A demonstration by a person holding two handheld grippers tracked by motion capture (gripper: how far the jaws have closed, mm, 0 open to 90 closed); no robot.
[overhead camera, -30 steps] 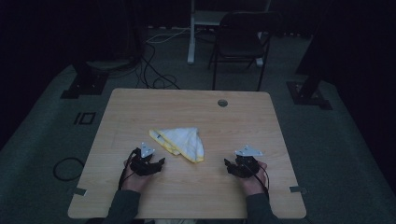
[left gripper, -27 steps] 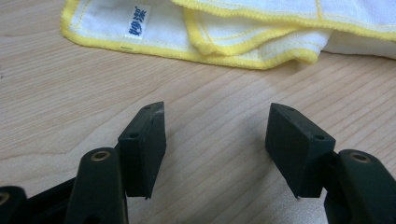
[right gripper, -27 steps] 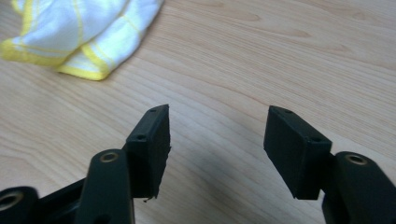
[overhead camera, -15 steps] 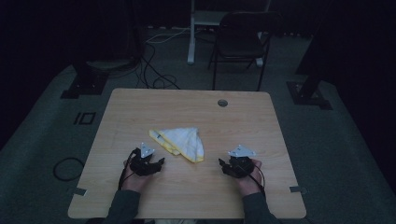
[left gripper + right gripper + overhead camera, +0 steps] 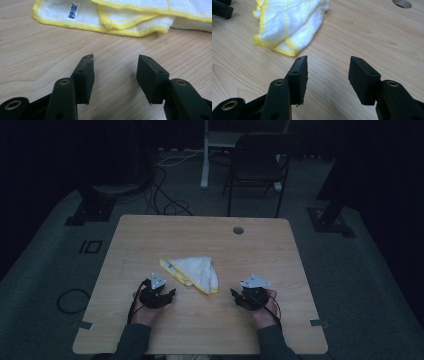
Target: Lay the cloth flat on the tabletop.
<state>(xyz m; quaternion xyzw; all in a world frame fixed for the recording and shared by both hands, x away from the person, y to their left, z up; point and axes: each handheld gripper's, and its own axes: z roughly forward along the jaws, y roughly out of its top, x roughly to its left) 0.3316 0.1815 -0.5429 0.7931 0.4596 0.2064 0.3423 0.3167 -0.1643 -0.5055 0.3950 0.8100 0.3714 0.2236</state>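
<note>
The desk (image 5: 150,240) is a pale wooden top with rounded corners, and a small round hole (image 5: 238,230) sits near its far edge, a little right of the middle. Beyond the far edge, on the floor, stands a dark chair (image 5: 257,167), with loose cables (image 5: 165,195) lying to its left.

A folded cloth (image 5: 192,272), white with a yellow hem, lies flat near the middle of the desk, somewhat closer to the near edge than to the far one. In the left gripper view its folded layers stack with the yellow edges one over another, and a small white label (image 5: 72,10) with blue print is sewn at one end.

The left gripper (image 5: 170,294) rests low over the desk near the near edge, just beside the cloth's left end and apart from it. Its jaws have just been closing, yet they stand parted with bare wood between them and grasp nothing.

The right gripper (image 5: 234,295) sits near the near edge too, to the right of the cloth's nearest corner and clear of it. Its jaws have also just been closing and are released, with only the desk surface between them. In the right gripper view the cloth's yellow corner lies just ahead of the left jaw, not touching it.
</note>
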